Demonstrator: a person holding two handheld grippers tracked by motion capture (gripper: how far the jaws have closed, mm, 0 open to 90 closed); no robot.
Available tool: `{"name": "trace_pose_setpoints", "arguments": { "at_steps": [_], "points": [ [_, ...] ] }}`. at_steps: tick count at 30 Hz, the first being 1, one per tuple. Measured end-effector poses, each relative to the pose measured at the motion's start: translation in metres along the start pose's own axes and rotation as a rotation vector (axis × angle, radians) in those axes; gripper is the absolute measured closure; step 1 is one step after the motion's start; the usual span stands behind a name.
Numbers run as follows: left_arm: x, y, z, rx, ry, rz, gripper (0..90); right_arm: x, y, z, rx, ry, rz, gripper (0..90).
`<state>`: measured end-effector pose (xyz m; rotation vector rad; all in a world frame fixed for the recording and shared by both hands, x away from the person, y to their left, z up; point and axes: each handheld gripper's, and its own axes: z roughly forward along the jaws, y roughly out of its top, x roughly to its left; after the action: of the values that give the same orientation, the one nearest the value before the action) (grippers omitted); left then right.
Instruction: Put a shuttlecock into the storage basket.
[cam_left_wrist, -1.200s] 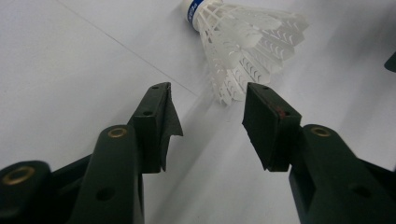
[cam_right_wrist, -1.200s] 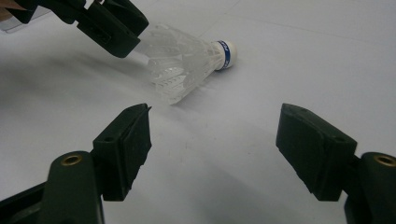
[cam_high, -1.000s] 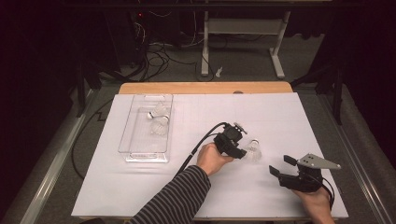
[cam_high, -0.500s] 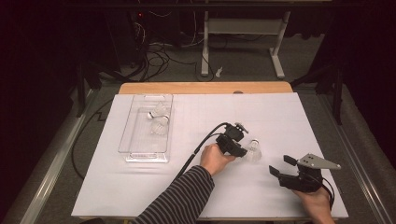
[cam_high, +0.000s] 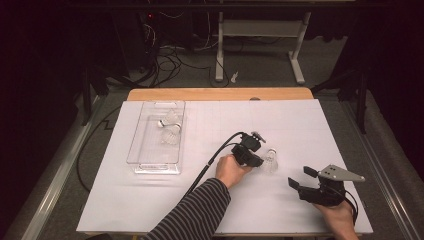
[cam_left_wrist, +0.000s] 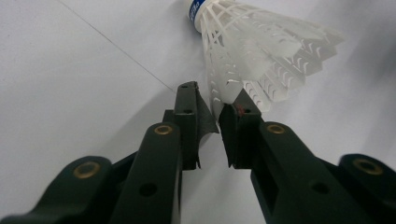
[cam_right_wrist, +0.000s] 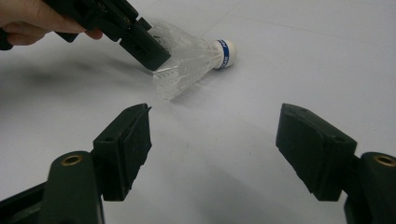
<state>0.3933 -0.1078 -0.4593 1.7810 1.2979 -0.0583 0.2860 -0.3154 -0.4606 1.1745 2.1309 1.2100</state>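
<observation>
— Shuttlecocks: where are they found?
— Two lie in the clear plastic rectangular tray at far left. A white feathered shuttlecock lies centre-right, its skirt edge being pinched by the closing left gripper. The right gripper is held apart, near right.

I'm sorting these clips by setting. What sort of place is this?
Probably a lab or recording workspace, not a home: a table covered in plain white sheet, loose cables on grey flooring behind it, a bare desk frame, and dark surroundings.
</observation>
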Motion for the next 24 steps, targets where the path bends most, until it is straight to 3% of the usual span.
{"name": "trace_pose_setpoints", "arguments": {
  "at_steps": [12, 24],
  "points": [
    [0.001, 0.0001, 0.0008, -0.007, 0.002, 0.001, 88.7, 0.0, 0.0, 0.0, 0.0, -0.001, -0.001, 27.3],
    [0.0005, 0.0003, -0.0018, -0.003, -0.014, 0.011, 89.6, -0.0001, 0.0, 0.0003, 0.002, -0.001, -0.001, 27.3]
  ]
}}
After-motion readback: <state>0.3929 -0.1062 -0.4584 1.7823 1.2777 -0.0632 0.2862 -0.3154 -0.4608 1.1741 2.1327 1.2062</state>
